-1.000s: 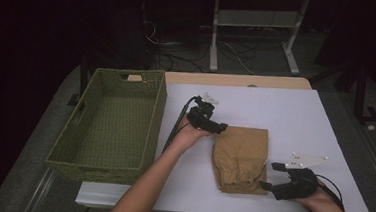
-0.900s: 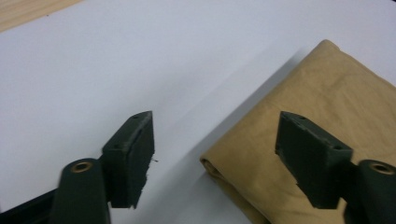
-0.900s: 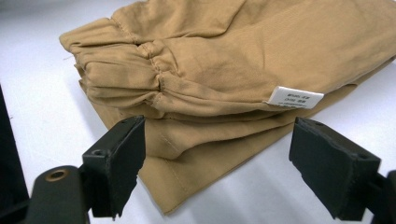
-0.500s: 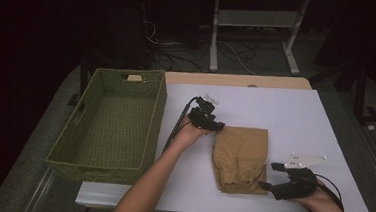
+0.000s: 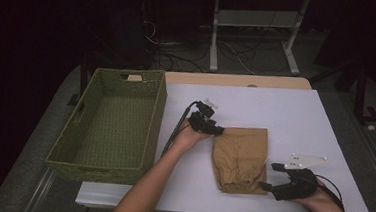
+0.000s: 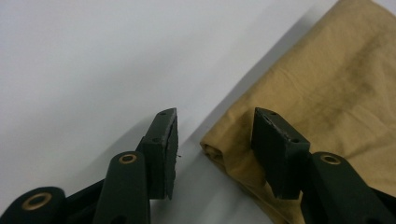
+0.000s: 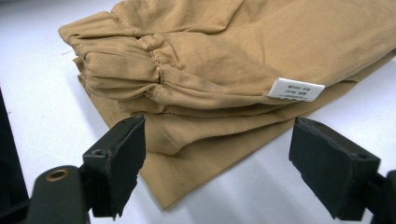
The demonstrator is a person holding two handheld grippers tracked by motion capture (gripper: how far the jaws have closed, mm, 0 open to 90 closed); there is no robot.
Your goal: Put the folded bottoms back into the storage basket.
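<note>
Lab or test room; dark floor with loose cables point(image 5: 179, 55); metal stand point(image 5: 254, 28); white table point(image 5: 286, 108)

The high view is dim, with the room beyond the white rectangular bench point(image 5: 285, 113) nearly black. The bench top is evenly lit with no glare. In both gripper views the near black jaws look soft, and the folded tan cloth garment point(image 7: 243, 60) casts a soft shadow.
</note>
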